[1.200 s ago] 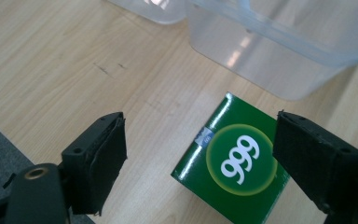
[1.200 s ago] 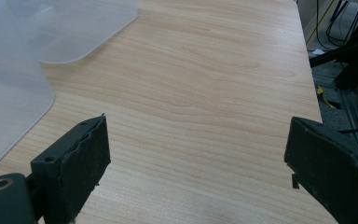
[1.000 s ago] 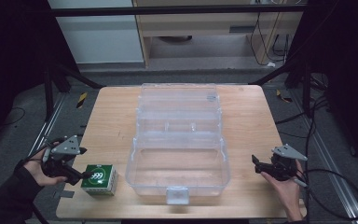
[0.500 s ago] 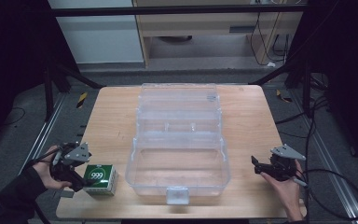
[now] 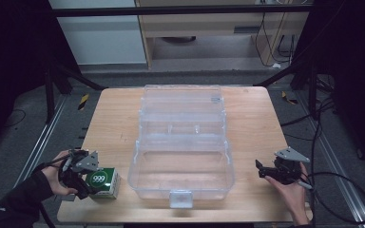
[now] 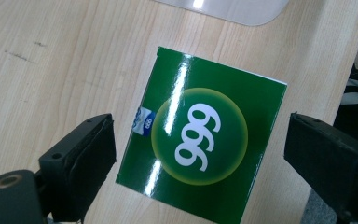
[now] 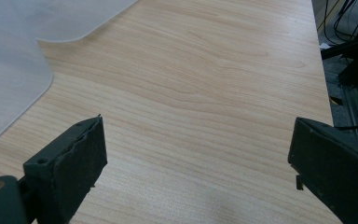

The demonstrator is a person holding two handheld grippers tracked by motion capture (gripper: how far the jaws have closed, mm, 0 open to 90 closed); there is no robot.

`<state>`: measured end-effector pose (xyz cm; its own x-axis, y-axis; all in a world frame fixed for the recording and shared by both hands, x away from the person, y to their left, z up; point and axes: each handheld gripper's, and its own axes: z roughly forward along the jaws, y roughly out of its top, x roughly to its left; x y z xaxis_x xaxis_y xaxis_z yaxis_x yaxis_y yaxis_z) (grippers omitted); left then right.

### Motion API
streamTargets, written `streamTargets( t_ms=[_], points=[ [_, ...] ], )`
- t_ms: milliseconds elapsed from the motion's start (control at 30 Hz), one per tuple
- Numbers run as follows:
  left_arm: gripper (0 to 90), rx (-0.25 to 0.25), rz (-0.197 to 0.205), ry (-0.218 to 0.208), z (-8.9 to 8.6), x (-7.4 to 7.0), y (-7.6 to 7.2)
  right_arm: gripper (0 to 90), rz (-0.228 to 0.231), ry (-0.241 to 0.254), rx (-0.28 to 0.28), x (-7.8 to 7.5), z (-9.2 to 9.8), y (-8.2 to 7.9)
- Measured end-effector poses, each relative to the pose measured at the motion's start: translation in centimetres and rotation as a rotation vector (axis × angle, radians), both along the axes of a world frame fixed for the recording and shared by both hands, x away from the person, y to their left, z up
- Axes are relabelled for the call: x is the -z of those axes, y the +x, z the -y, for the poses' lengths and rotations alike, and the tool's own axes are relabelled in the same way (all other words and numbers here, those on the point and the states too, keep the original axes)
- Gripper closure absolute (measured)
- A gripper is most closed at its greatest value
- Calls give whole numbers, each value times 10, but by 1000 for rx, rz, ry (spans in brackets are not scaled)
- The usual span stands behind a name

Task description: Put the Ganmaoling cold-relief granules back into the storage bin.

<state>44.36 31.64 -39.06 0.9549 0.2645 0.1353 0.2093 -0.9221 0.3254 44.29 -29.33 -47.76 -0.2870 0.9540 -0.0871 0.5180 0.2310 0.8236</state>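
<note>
Green box (image 6: 200, 154), glossy, with "999" on its top face, sits flat at the near left corner of the bench (image 5: 114, 123), just beside the clear plastic case (image 5: 180, 152) that stands open mid-bench. Over it hangs the left gripper (image 6: 200, 158), jaws spread wide, one on each side of the box, nothing held, and in the left gripper view I see bare wood between each jaw and the box. Over on the far side, the right gripper (image 5: 266, 170) waits above empty wood near the right edge, jaws also wide apart and holding nothing.

What could go wrong? My read: the box lies skewed between the jaws, so a close from here may catch corners instead of flat sides and twist it round. That shiny carton looks slick, and the jaws could slide off if they bite too high. It also sits close to the bench's front and left edges, so a nudge could push it off the wood. And the case wall is right next door; a careless lift might knock it.

Pale wood grain on the bench, a few faint scuffs, glare off the box top. Around it, a dim room: dark frame posts, grey floor, cables trailing at right, a light cabinet and wooden desk at the back.
</note>
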Motion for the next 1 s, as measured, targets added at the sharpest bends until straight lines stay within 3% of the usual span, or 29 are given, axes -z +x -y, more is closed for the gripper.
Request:
streamTargets(
  t_ms=[600, 1000],
  points=[
    [53, 44, -25, 21, 8, 12, 8, 30, -23, -21, -15, 2, -2, 2],
    [44, 56, -80, 29, 9, 24, 15, 28, -32, -26, -19, 3, -3, 2]
  ],
)
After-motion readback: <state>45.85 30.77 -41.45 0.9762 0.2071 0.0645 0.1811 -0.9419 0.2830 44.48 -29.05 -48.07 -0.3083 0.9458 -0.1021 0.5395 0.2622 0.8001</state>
